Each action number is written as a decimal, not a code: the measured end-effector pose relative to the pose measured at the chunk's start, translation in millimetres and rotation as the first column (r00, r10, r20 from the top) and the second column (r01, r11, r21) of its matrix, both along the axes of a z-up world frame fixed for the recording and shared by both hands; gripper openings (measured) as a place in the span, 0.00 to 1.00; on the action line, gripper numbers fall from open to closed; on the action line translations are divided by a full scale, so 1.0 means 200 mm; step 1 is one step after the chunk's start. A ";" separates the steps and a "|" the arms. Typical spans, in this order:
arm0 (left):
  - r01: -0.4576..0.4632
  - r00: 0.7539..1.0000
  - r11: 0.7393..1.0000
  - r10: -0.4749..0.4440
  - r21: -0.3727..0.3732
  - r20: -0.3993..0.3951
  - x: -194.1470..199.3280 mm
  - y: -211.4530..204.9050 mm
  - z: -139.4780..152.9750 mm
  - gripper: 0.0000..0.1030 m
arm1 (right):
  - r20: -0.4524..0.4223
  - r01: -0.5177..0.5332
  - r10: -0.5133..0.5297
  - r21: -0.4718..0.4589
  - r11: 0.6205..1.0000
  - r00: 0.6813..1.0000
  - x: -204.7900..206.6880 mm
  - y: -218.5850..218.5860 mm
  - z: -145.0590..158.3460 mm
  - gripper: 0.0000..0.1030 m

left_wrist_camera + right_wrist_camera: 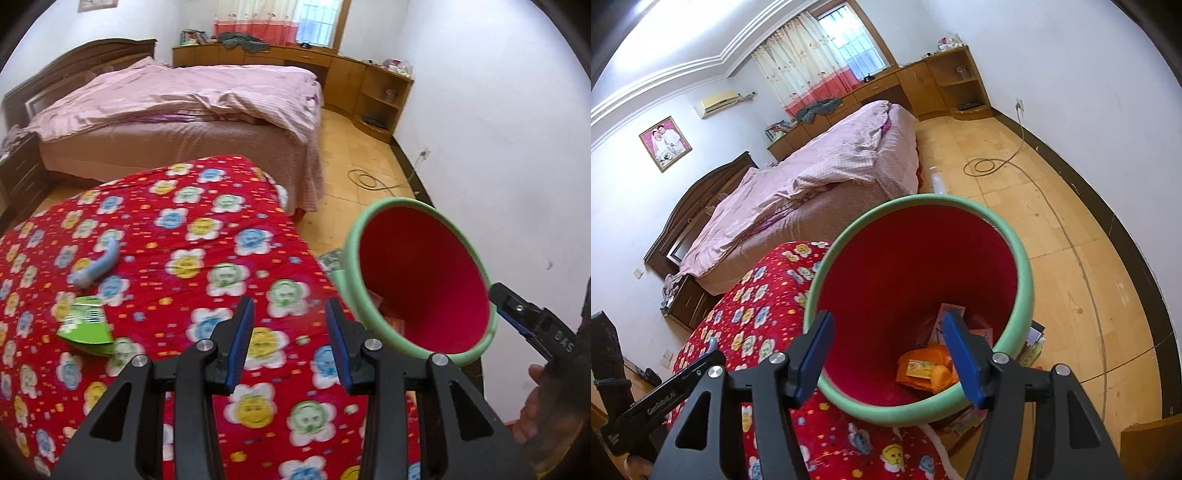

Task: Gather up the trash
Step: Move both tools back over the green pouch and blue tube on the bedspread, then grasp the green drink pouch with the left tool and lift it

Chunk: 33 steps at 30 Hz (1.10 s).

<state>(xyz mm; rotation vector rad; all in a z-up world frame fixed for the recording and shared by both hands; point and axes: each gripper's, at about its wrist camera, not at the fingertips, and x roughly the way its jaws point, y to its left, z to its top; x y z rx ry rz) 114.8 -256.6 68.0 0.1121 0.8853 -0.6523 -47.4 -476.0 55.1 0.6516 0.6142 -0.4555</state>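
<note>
Two sets of black tongs w/ blue pads, both spread, nothing between the pads. Left tongs hang over the red quilt w/ cartoon-flower print, pads apart, no contact w/ anything. Right tongs sit at the near rim of the red bin w/ pale green rim; jaws wide and empty, one pad outside the rim on the left, the other over the bin's mouth.

Inside the bin, near its bottom: orange plastic wrapper plus a few paper scraps behind it. Bin stands just right of the quilt edge, tilted toward the cameras.

On the quilt, left side in the left-wrist view: green-and-white crumpled packet, nearer; light blue curved soft item just beyond it, the two apart. Both blurred, can't tell exact type.

A hand at the far right edge of the left-wrist view holds the right tongs' handle.

Farther back: bed w/ pink striped cover, dark wood headboard. Tan tiled floor to the right w/ a coiled cable. Farthest: wooden cabinets along the wall, curtained window.
</note>
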 end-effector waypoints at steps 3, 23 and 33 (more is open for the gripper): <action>-0.036 0.999 0.999 0.036 0.010 0.010 0.03 0.09 0.01 0.38 | 0.005 -0.016 0.016 -0.001 1.000 1.000 0.01 0.05 0.01 0.66; -0.279 0.960 0.947 0.279 0.158 0.021 0.37 0.58 -0.10 0.60 | -0.036 -0.120 0.120 -0.002 0.993 0.992 0.14 0.28 0.01 0.68; -0.294 0.946 0.937 0.313 0.191 -0.079 0.47 0.66 -0.28 0.60 | -0.059 -0.149 0.148 -0.008 0.989 0.987 0.19 0.34 0.00 0.68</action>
